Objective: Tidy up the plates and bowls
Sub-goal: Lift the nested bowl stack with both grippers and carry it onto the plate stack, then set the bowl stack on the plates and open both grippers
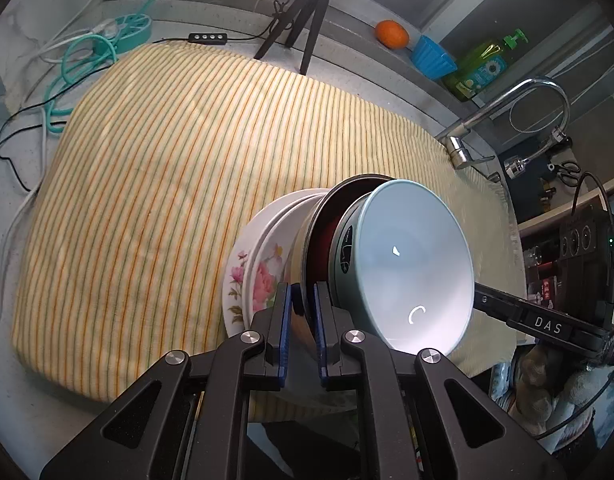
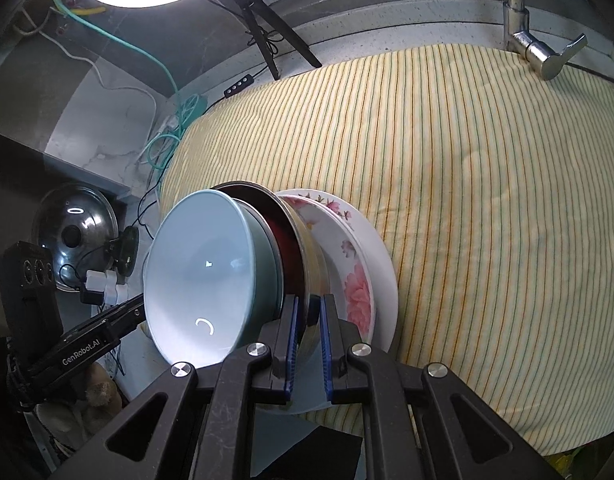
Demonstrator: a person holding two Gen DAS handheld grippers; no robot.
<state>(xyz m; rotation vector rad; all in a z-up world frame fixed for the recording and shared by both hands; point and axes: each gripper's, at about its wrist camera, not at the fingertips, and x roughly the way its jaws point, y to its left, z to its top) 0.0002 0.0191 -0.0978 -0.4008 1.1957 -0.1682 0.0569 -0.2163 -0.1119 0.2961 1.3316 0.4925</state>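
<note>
Both grippers (image 1: pixel 303 308) (image 2: pixel 308 322) clamp apparently the metal bowl's (image 1: pixel 313 240) rim.

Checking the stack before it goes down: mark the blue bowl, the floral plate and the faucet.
blue bowl (image 1: pixel 411 264), left wrist view, inner wall
floral plate (image 2: pixel 357 280), right wrist view, pink flower
faucet (image 1: pixel 459 148), left wrist view, base

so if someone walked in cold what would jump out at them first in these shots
Front and centre, a nested stack of dishes: a pale blue bowl inside a dark metal bowl, backed by floral plates. Both the left hand-held gripper and right hand-held gripper are shut on the metal bowl's rim from opposite sides, above a yellow striped cloth.
</note>
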